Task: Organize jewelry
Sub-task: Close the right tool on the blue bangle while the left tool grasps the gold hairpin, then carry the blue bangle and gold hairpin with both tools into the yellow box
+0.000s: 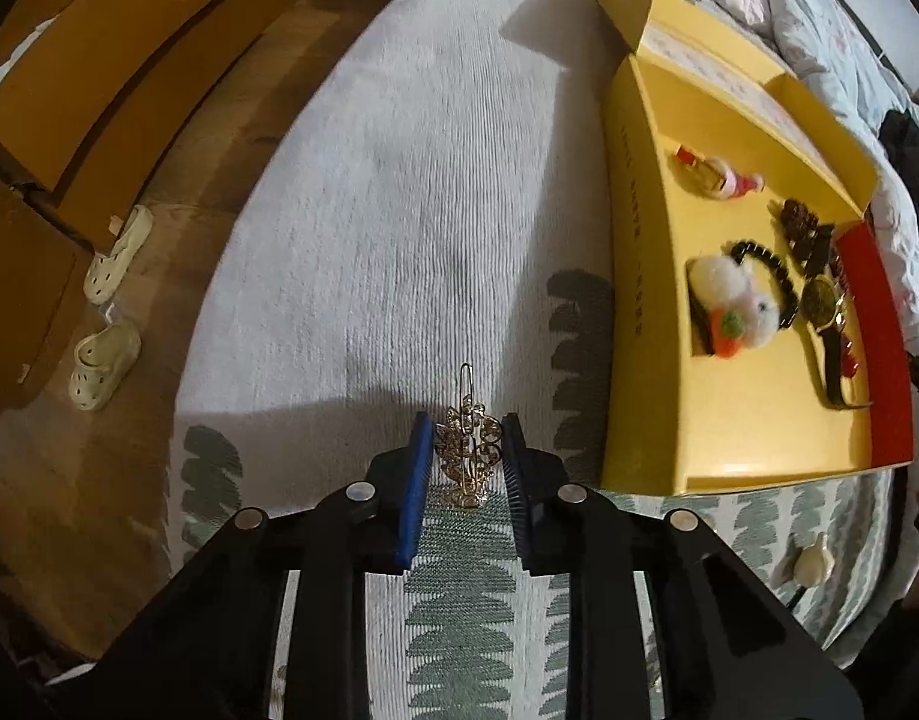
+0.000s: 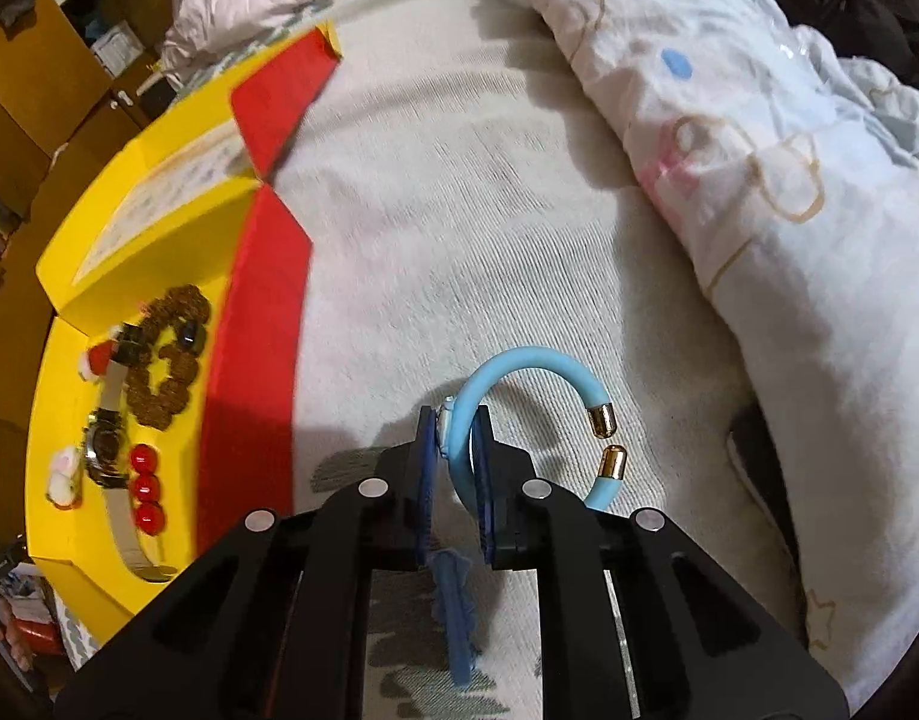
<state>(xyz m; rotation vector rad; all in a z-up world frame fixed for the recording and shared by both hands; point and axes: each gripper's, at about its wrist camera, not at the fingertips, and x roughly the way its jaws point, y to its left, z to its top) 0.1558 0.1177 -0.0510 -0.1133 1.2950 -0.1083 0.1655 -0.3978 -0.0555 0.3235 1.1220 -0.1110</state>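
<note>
My left gripper [image 1: 466, 420] is shut on a gold filigree hair clip [image 1: 468, 453], held upright between the blue pads above the white bedspread. My right gripper [image 2: 454, 414] is shut on a light blue open bracelet [image 2: 537, 360] with gold end caps, lifted slightly off the bedspread. The open yellow box [image 1: 627, 300] lies to the right in the left wrist view and appears at the left, as yellow box [image 2: 63, 420], in the right wrist view. It holds a watch [image 2: 105, 450], red beads [image 2: 144, 486], a black bead bracelet [image 1: 771, 276], a white pom-pom piece [image 1: 729, 300] and a red figure clip [image 1: 723, 177].
The box has a red side flap [image 2: 261, 360]. A crumpled duvet [image 2: 759, 180] fills the right side. A blue fuzzy strip [image 2: 456, 618] lies below my right gripper. Two pale slippers [image 1: 114, 312] sit on the wooden floor at left. A small white item [image 1: 813, 561] lies near the box.
</note>
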